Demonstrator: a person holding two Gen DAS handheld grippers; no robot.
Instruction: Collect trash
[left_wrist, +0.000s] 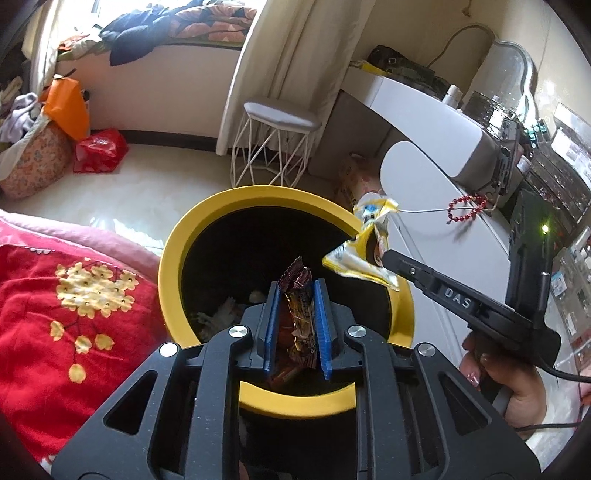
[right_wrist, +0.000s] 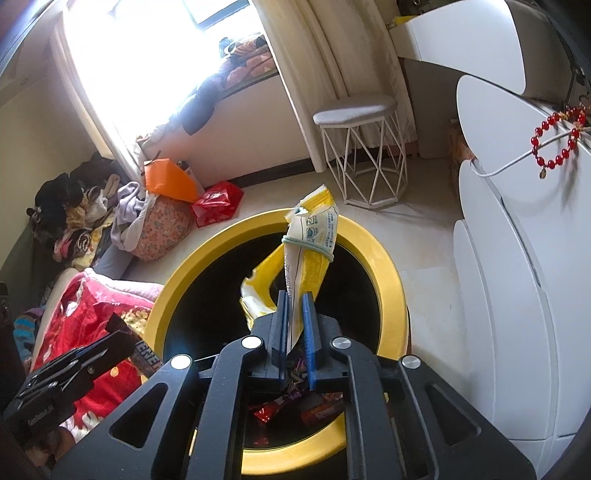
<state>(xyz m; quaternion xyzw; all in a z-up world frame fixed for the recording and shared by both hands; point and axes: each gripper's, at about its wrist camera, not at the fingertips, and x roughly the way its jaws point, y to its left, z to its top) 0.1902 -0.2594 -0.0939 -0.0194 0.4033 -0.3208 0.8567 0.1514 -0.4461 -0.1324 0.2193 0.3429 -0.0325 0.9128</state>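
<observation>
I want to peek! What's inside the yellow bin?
Inside the yellow bin lie crumpled snack wrappers, red and orange. The gripper hides much of the bottom, and the rest is dark.

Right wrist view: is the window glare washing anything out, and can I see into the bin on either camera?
Right wrist view: the window is blown out white, the sill items beside it hazy; the yellow packet stays sharp. The bin interior reads near black, a few wrappers visible low down. Left wrist view: no glare; bin interior equally dark, brown wrapper clear; both views bend straight edges.
</observation>
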